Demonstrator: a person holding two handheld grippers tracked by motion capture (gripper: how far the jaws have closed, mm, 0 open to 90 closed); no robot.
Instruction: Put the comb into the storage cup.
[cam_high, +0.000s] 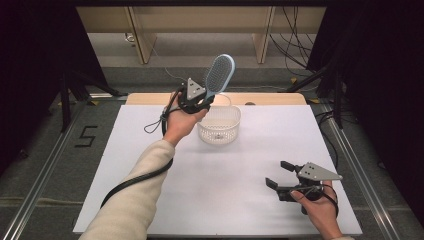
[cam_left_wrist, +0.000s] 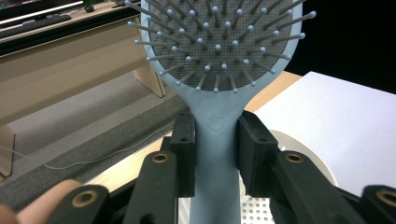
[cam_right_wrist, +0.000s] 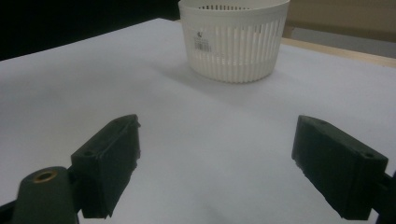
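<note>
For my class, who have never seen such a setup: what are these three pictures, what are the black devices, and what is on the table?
A person holds a hand-operated black two-jaw tool in each hand. The high view looks down on the white table; the other two come from cameras riding on each tool. The left tool clamps the handle of a light blue plastic paddle hairbrush, raised above a white slotted plastic basket. The right tool hovers open and empty near the table's front edge.
</note>
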